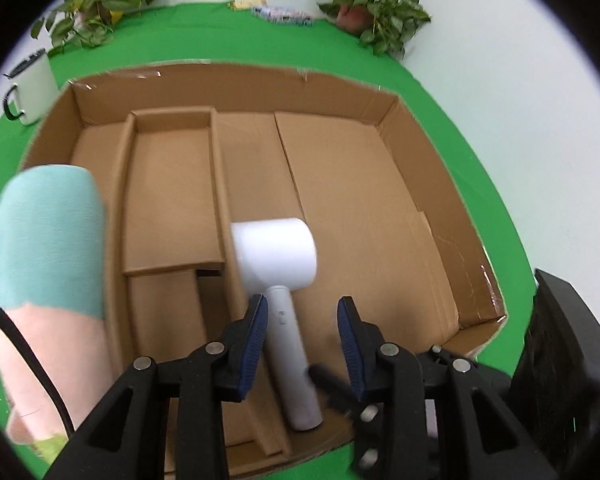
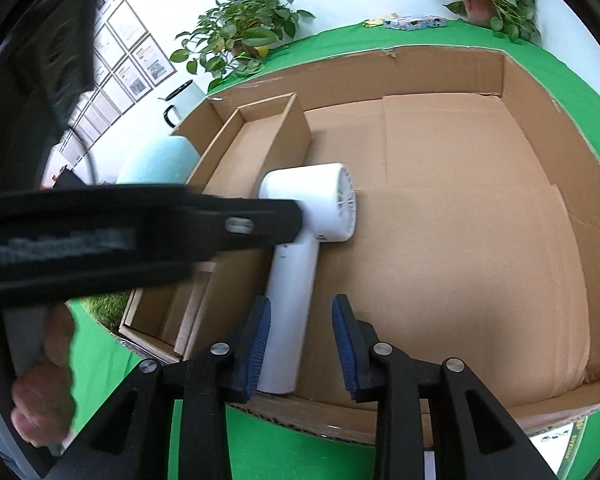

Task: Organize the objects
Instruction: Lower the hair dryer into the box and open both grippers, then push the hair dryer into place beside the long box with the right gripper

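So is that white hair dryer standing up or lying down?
Lying down. The white hair dryer rests flat on the floor of the brown cardboard box, handle towards the camera, barrel sideways.

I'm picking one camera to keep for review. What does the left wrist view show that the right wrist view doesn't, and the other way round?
Only the left wrist view shows the pink lower part of the teal-topped cushion and the left gripper, open. Only the right wrist view shows the hair dryer's grille end, the framed papers on the wall, a hand and the right gripper, open. Both show the white hair dryer lying in the cardboard box, the mug and two potted plants.
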Demonstrator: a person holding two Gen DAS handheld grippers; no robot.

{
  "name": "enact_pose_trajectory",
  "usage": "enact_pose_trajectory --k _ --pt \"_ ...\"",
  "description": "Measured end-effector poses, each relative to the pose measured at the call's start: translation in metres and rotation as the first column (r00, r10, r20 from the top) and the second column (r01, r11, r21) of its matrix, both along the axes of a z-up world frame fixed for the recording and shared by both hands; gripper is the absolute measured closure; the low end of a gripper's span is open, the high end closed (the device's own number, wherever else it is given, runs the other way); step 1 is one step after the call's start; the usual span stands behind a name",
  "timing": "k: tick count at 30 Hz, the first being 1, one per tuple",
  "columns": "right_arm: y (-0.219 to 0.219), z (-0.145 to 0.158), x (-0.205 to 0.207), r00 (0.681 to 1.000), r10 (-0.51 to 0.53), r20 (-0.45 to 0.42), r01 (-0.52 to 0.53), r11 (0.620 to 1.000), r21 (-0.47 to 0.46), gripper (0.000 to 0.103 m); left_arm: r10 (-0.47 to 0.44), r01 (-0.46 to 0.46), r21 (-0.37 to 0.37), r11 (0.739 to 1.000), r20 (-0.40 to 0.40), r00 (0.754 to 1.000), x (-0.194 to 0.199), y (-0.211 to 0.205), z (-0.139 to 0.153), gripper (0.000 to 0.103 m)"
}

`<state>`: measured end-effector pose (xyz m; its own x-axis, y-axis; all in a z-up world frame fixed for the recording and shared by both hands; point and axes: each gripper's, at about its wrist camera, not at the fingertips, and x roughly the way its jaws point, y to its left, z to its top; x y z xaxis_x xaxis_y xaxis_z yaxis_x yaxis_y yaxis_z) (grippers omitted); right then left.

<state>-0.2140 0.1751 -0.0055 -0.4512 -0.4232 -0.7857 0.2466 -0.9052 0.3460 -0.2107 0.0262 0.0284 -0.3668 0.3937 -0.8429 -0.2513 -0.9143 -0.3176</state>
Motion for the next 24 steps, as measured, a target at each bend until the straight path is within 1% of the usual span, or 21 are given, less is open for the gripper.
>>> enact_pose_trajectory --k 3,6,7,9,12,14,15,18,21,24 --pt "0.006 -0.002 -0.004 1.0 -0.017 0.003 0.017 1.0 0.008 0.071 0.026 -0.027 -0.037 0.999 -0.048 0.999 0.012 -0.013 0.005 0.068" --pt "0.007 -0.004 -0.008 1.0 -0.013 0.014 0.014 1.0 -0.005 0.071 0.055 -0.061 -0.098 0.993 -0.061 0.997 0.025 -0.028 -0.004 0.068" --pt "0.006 -0.006 -0.01 1.0 -0.01 0.022 0.01 1.0 -0.012 0.071 0.055 -0.061 -0.104 0.993 -0.059 0.997 0.028 -0.028 -0.008 0.068" --pt "0.002 -0.009 -0.014 0.999 -0.004 0.034 0.005 1.0 -0.019 0.071 0.04 -0.045 -0.083 0.996 -0.06 0.997 0.037 -0.03 -0.015 0.068" --pt "-0.005 -0.012 -0.021 0.999 0.01 0.036 -0.009 1.0 -0.024 0.071 0.048 -0.053 -0.068 0.996 -0.074 0.996 0.046 -0.031 -0.014 0.068" --pt "-0.01 -0.013 -0.026 0.999 0.018 0.044 -0.017 1.0 -0.017 0.071 0.042 -0.043 -0.026 0.999 -0.043 0.998 0.047 -0.032 -0.017 0.068" --pt "-0.013 -0.013 -0.027 0.999 0.023 0.045 -0.023 1.0 -0.011 0.071 0.039 -0.04 -0.018 0.999 -0.02 0.999 0.047 -0.03 -0.021 0.071" --pt "-0.015 -0.014 -0.03 0.998 0.031 0.05 -0.031 0.999 -0.013 0.072 0.043 -0.043 0.013 0.999 0.016 0.999 0.048 -0.031 -0.031 0.07" --pt "-0.015 -0.014 -0.032 0.998 0.034 0.053 -0.033 0.999 -0.019 0.073 0.054 -0.054 0.01 0.998 0.007 0.999 0.052 -0.03 -0.034 0.07" --pt "-0.015 -0.013 -0.031 0.998 0.034 0.051 -0.034 0.999 -0.017 0.073 0.076 -0.077 0.026 0.997 0.025 0.997 0.052 -0.031 -0.034 0.07"
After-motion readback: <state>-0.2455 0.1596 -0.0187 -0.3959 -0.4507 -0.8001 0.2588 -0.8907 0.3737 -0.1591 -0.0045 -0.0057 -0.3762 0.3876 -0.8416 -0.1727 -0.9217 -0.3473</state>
